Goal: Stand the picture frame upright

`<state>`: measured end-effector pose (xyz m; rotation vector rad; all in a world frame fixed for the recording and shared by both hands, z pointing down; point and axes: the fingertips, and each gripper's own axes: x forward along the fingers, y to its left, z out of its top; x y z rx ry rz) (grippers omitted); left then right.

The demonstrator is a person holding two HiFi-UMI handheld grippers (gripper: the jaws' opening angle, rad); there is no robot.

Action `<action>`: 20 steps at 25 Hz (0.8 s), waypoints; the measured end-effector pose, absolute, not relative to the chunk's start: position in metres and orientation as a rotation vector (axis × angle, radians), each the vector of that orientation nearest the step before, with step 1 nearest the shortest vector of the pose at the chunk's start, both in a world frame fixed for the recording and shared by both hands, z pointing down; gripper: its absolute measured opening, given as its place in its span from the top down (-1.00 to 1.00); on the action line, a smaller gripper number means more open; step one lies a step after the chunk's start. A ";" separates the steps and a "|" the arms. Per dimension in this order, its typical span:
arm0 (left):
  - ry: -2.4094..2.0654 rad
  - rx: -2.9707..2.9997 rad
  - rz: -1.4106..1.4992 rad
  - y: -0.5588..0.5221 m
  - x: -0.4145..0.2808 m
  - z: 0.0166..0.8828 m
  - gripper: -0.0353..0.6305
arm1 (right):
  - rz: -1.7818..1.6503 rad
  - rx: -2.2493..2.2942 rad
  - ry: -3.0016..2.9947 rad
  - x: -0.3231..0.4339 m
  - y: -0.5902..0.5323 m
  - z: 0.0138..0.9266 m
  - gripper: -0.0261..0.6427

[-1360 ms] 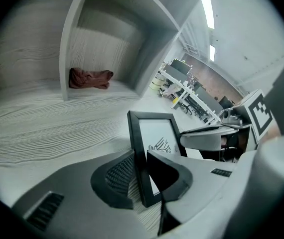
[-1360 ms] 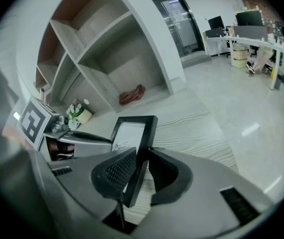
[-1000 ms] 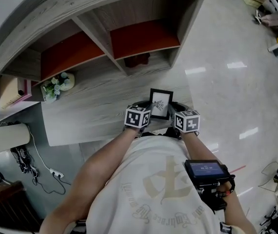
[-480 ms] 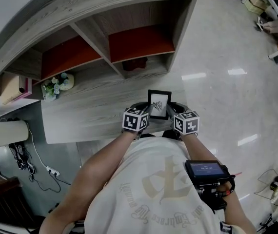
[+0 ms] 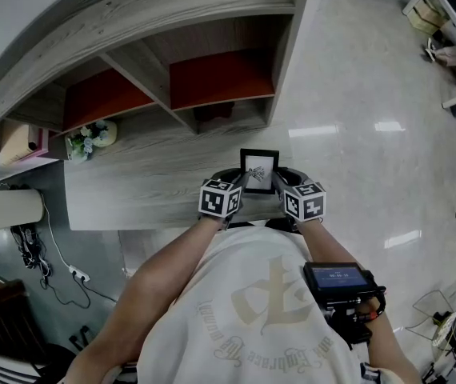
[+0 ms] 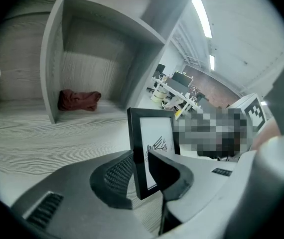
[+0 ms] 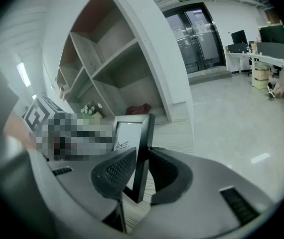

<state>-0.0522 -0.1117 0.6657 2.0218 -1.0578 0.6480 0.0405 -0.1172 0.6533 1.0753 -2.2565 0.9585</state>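
Shift: left gripper, right gripper and picture frame edged toward shelf unit (left jaws just eased wider).
Grip: both clamp frame's side edges.
Frame: upright, over desk right end.

Head view only gives you the top of the picture frame; its bottom edge is out of sight. The drawing on it is too tiny to read. That dark red lump in the shelf cubby? No clue, too blurry.
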 end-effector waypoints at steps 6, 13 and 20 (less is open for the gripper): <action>-1.107 2.006 0.617 -0.131 -0.042 0.660 0.59 | 0.929 1.030 -2.278 0.051 -0.136 0.650 0.67; -1.144 2.005 0.602 -0.152 -0.031 0.655 0.59 | 0.894 0.992 -2.302 0.062 -0.161 0.645 0.67; -1.181 1.983 0.583 -0.172 -0.021 0.653 0.59 | 0.869 0.961 -2.320 0.070 -0.188 0.642 0.67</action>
